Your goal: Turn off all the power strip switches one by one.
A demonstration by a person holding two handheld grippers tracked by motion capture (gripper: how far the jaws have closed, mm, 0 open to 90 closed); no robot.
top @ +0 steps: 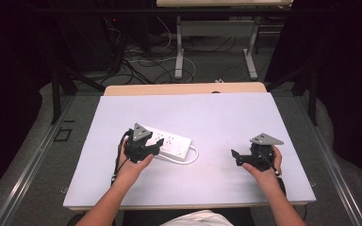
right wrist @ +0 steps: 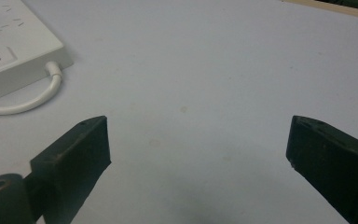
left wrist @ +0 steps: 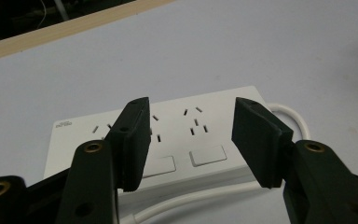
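Overhead, the white power strip (top: 168,142) lies flat mid-mat, long axis slanting from near the left gripper (top: 143,146) toward the idle right gripper (top: 245,157). Along the left gripper's jaws, half-closed pads hover over the strip's (left wrist: 168,140) sockets, gripping nothing, so grasping remains. Right gripper (right wrist: 198,154): jaws wide, empty, cable loop (right wrist: 32,100) beyond.

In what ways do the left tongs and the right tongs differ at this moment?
The left tongs hang over the white power strip, jaws partly closed and gripping nothing; the right tongs hang over bare table with jaws wide apart. The left tongs frame the strip's switches; the right tongs have nothing between the jaws. Both are black, hand-held and empty.
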